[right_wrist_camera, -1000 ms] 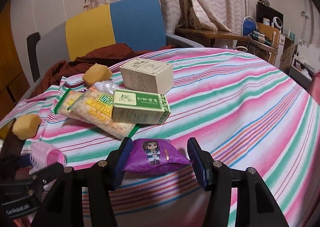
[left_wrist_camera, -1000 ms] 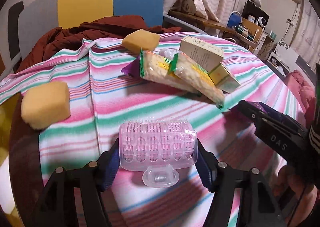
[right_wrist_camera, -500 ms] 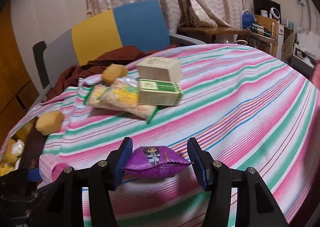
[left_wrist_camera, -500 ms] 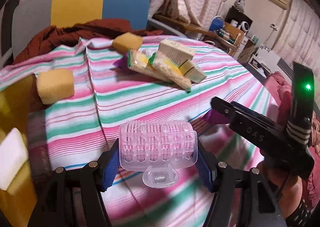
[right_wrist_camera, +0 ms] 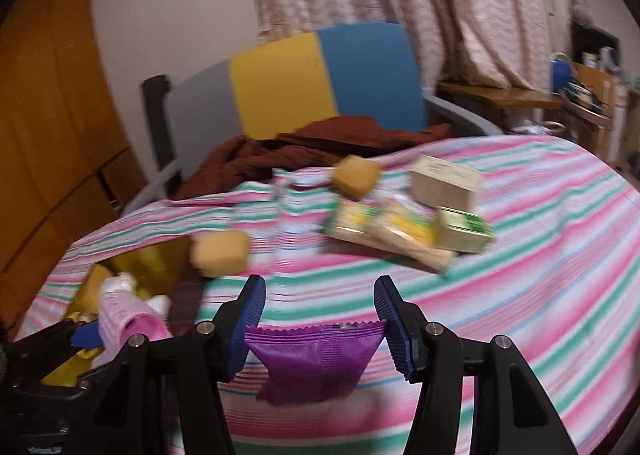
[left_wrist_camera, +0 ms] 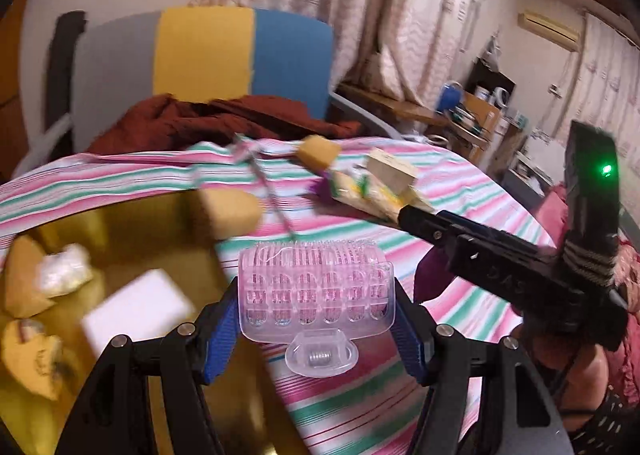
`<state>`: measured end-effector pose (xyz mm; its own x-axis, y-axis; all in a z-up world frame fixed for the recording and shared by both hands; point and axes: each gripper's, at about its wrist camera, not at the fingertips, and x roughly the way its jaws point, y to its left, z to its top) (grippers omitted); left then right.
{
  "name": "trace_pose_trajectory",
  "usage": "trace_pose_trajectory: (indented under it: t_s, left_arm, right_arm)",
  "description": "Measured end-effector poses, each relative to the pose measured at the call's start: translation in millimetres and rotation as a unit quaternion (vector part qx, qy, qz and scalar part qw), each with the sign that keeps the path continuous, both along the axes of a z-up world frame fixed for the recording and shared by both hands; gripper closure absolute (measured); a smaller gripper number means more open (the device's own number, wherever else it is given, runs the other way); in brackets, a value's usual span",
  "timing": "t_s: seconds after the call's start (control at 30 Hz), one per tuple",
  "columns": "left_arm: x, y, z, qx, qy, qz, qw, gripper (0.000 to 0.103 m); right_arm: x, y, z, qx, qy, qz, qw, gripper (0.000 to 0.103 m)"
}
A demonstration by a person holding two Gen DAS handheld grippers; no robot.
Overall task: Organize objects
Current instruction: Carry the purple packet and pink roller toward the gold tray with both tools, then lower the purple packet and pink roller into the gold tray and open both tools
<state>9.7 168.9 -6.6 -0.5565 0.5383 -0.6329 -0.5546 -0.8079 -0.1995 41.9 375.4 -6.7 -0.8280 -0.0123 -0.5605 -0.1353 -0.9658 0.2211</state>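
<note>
Far left, the yellow bin [left_wrist_camera: 132,223] beside the striped tablecloth [left_wrist_camera: 360,395] already holds sponges, a white block [left_wrist_camera: 136,311] and a crumpled wrapper. Just right of the bin's edge, the left gripper [left_wrist_camera: 316,319] pinches a pink hair roller [left_wrist_camera: 314,291] between its blue pads. Further right of the bin, the right gripper [right_wrist_camera: 320,327] clamps a purple snack packet [right_wrist_camera: 316,359]. Left on the cloth: a sponge [right_wrist_camera: 220,253] at the bin's rim, another sponge [right_wrist_camera: 356,177] beyond, cracker packs [right_wrist_camera: 384,231] and two boxes [right_wrist_camera: 446,181]. Roughly halfway, I judge.
</note>
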Motion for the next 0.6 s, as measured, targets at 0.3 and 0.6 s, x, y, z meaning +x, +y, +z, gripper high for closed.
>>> trace_pose_trajectory:
  t_s: [0.3, 0.6]
  left_arm:
    - [-21.4, -89.4, -10.4, -0.003, -0.024, 0.104, 0.9942, 0.035]
    - [-37.9, -134.8, -29.0, -0.025, -0.051, 0.152, 0.9867, 0.035]
  right_arm:
    - [-30.2, -93.2, 16.7, -0.009, 0.011, 0.114, 0.993, 0.046]
    - [-84.3, -162.4, 17.4, 0.011, -0.001, 0.189, 0.982, 0.046]
